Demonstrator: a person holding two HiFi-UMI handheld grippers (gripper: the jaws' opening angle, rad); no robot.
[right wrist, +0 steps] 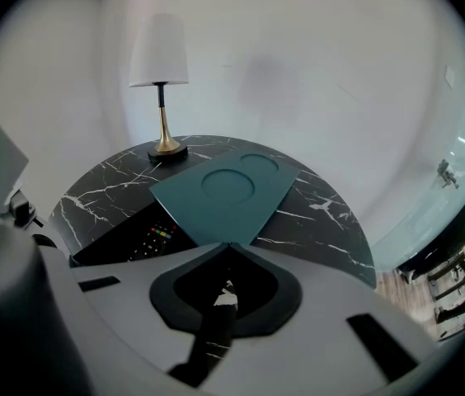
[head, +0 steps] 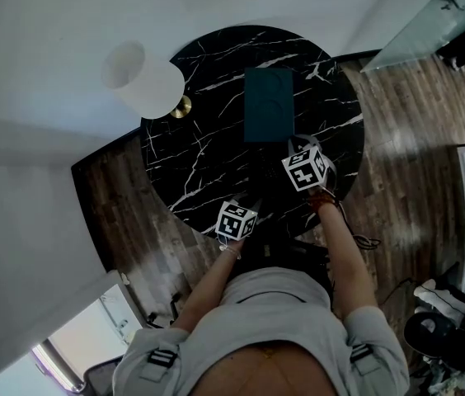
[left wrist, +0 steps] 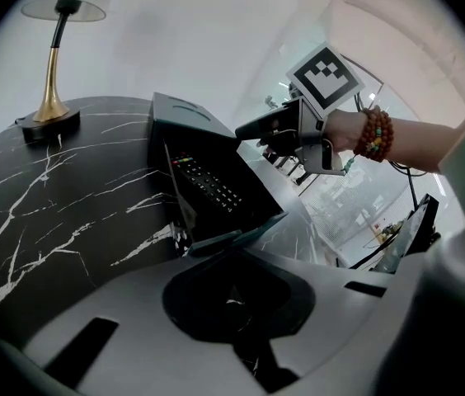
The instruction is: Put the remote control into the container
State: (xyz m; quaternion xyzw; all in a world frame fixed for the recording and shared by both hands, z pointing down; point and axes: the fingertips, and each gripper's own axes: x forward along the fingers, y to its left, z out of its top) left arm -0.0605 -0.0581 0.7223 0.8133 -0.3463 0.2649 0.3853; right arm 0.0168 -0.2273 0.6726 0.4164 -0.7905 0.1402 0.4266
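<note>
the remote control already lies in the open container, so i think only the lid is left, its corner pinched by the closed right gripper, while the left gripper waits with its jaws together at the near side.

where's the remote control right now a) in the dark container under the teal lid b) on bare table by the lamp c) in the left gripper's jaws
a: the remote control lies in the dark container beneath the raised teal lid, whose corner the right gripper pinches.
</note>
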